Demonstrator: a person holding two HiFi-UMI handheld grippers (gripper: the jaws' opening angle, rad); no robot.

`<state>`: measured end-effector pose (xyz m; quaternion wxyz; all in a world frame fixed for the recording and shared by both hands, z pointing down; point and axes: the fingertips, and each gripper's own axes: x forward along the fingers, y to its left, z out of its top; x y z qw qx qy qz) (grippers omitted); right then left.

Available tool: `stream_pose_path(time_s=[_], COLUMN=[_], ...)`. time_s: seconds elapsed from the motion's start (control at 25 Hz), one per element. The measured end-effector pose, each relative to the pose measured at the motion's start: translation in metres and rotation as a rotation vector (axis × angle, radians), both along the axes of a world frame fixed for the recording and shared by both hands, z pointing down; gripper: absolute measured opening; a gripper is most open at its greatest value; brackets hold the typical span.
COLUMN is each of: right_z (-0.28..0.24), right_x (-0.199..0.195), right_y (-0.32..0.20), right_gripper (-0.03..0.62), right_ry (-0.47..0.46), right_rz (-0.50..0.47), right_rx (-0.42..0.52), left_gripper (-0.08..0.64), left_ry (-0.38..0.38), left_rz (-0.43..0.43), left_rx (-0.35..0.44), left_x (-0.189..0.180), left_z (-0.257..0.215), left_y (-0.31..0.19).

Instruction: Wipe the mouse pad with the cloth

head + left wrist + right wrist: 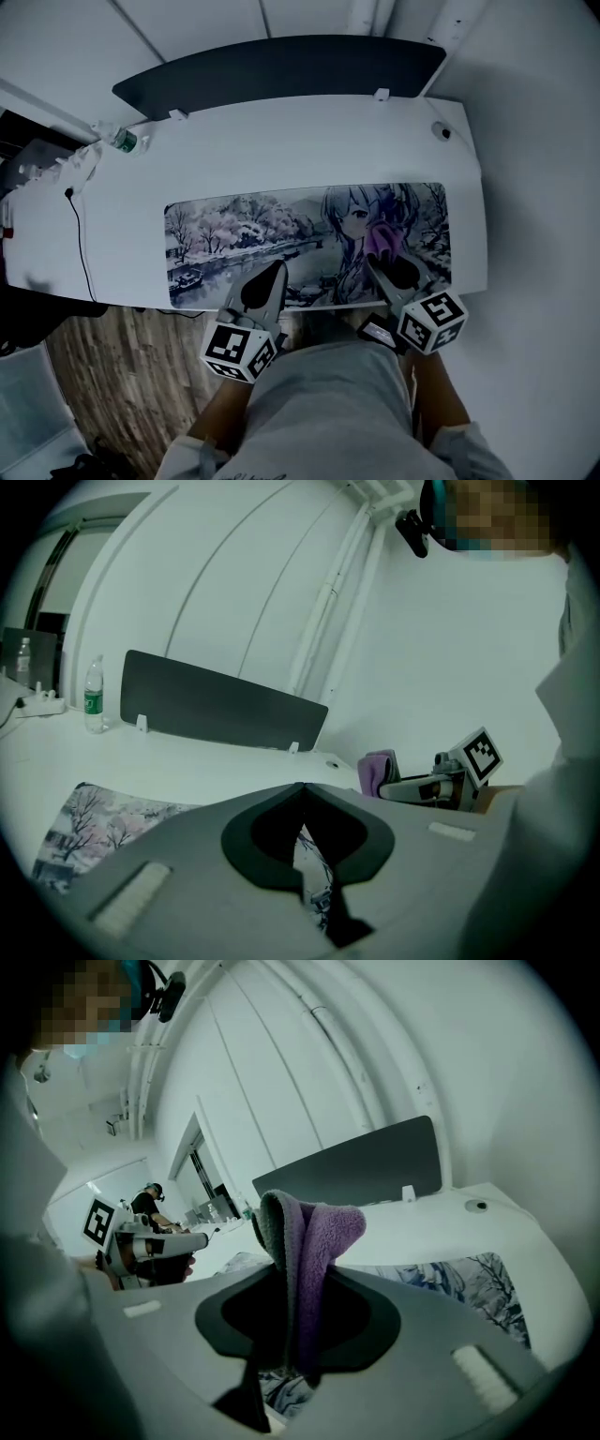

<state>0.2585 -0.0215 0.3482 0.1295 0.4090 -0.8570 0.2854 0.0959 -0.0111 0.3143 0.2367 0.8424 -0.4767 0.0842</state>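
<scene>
The long mouse pad [281, 234], printed with an anime girl and blossom trees, lies along the front of the white desk [281, 150]. My right gripper [378, 262] hovers over the pad's right part, shut on a folded purple cloth [385, 240]. In the right gripper view that cloth [314, 1241] stands up between the jaws of the right gripper [300, 1279], above the pad [459, 1279]. My left gripper [275, 270] sits at the pad's front edge near the middle. Its jaws [302, 786] are shut with nothing in them, the pad [94, 822] showing beneath.
A dark divider panel [281, 70] stands along the desk's far edge. A plastic bottle [122, 141] lies at the back left, and a black cable [80, 248] runs down the left side. A round grommet [442, 131] sits at the back right. Wooden floor [122, 375] shows below the desk.
</scene>
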Motion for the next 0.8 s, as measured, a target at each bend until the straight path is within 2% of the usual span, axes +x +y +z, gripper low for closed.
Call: stream_pose_path(time_s=[0.12, 0.52, 0.8], right_z=[0.019, 0.082, 0.122], right_x=[0.033, 0.156, 0.213], right_y=[-0.023, -0.074, -0.101], right_gripper=[0.119, 0.12, 0.117], right_ry=[0.048, 0.294, 0.349], right_rz=[0.031, 0.18, 0.216], right_rx=[-0.035, -0.221, -0.383], left_gripper=[0.018, 0.017, 0.018], left_ry=[-0.013, -0.016, -0.029], left_rz=[0.01, 0.016, 0.013], left_rx=[-0.01, -0.105, -0.152], left_x=[0.01, 0.028, 0.03], left_z=[0.012, 0.054, 0.071], left_y=[-0.017, -0.047, -0.063])
